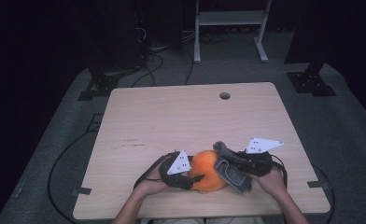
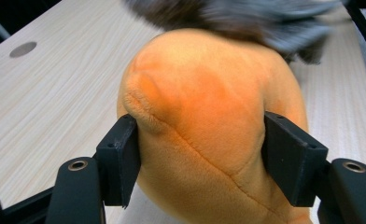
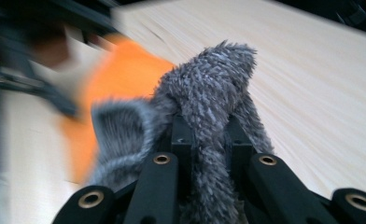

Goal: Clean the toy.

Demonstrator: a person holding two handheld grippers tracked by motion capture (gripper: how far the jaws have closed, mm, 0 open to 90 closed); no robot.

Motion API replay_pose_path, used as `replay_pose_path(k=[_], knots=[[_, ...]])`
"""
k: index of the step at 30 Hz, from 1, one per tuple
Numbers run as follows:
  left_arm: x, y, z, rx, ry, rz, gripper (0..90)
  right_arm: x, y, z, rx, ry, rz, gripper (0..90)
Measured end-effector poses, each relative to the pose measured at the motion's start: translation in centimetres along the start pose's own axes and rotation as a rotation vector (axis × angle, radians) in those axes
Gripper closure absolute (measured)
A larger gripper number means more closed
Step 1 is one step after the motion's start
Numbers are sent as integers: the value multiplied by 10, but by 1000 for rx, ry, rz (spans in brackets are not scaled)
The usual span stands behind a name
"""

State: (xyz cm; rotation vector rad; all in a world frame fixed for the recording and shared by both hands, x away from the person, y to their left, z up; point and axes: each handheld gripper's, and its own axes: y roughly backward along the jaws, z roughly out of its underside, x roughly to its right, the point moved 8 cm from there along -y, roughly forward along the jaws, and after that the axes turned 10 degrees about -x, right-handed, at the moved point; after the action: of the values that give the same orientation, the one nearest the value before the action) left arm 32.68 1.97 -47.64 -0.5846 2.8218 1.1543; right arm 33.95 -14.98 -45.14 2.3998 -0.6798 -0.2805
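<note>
An orange plush ball (image 1: 207, 170) lies near the table's front edge, between both hands. My left gripper (image 1: 193, 179) is shut on the orange plush ball (image 2: 204, 116), one jaw pressed into each side of it. A grey fuzzy cloth (image 1: 231, 170) drapes over the ball's right side. My right gripper (image 1: 232, 157) is shut on the grey fuzzy cloth (image 3: 208, 107), pinching a fold that sticks up between its jaws. In the right gripper view the orange plush ball (image 3: 120, 88) is blurred behind the cloth.
The light wooden table (image 1: 172, 116) has a round cable hole (image 1: 224, 95) near its far edge. Black cables (image 1: 59, 168) trail off the left side onto grey carpet. A white frame's legs (image 1: 197, 51) stand beyond the table.
</note>
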Motion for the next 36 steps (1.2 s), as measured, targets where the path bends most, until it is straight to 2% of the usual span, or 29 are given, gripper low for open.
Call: replay_pose_path(k=[2, 3, 4, 6, 9, 11, 12, 13, 14, 15, 16, 19, 22, 23, 25, 27, 28, 29, 30, 32, 33, 34, 36], knots=[[-5, -2, 3, 0, 32, -10, 334, -18, 1, -9, 12, 52, -33, 778], [-5, -2, 3, 0, 32, -10, 334, -27, -1, -13, 14, 80, -50, 779], [-9, -3, 6, -2, 54, -15, 334, -34, -5, -14, -9, 111, -48, 778], [-11, -3, 7, 1, 69, -13, 330, -36, -13, -11, -42, 137, -17, 778], [-15, 5, 2, 55, 126, 28, 232, -26, -22, -4, -41, 106, 3, 779], [-19, 13, 0, 104, 135, 30, 222, -22, -23, -4, -24, 95, 12, 778], [-20, 15, 0, 110, 133, 23, 235, -19, -23, -4, -18, 90, 23, 778], [-20, 15, 1, 109, 119, 18, 271, -18, -23, -3, -14, 89, 24, 778], [-18, 15, 1, 105, 96, 18, 344, -17, -23, -3, -7, 84, 19, 778], [-18, 15, 1, 105, 96, 18, 379, -15, -24, -3, -3, 80, 18, 777], [-17, 10, 2, 80, 83, -20, 417, -12, -24, -2, -3, 78, 17, 776], [-20, 7, 0, 73, 103, -44, 453, -2, -22, 2, -18, 60, 45, 776], [-22, 5, 4, 65, 126, -58, 459, 15, -16, 14, -75, 18, 121, 776], [-23, 4, 5, 58, 130, -69, 459, 17, -13, 15, -67, 4, 129, 776], [-25, 2, 6, 48, 143, -90, 459, 6, -7, 9, -22, 25, 102, 775], [-26, 0, 5, 57, 157, -96, 457, -15, -8, -2, 11, 79, 53, 776], [-26, 0, 5, 51, 151, -99, 452, -23, -12, -5, 5, 112, 47, 775], [-26, 2, 6, 46, 152, -93, 446, -28, -17, -7, -14, 142, 61, 775], [-27, 4, 6, 53, 152, -86, 429, -29, -22, -6, -26, 159, 75, 775], [-29, 16, 2, 113, 158, -39, 416, -22, -25, -6, -14, 131, 66, 776], [-29, 16, 2, 113, 158, -39, 421, -16, -25, -4, -8, 119, 82, 776], [-28, 21, 1, 128, 148, -20, 447, -12, -25, -3, -6, 112, 95, 776], [-25, 16, 2, 103, 131, -7, 512, -5, -24, -1, 6, 80, 85, 775]])
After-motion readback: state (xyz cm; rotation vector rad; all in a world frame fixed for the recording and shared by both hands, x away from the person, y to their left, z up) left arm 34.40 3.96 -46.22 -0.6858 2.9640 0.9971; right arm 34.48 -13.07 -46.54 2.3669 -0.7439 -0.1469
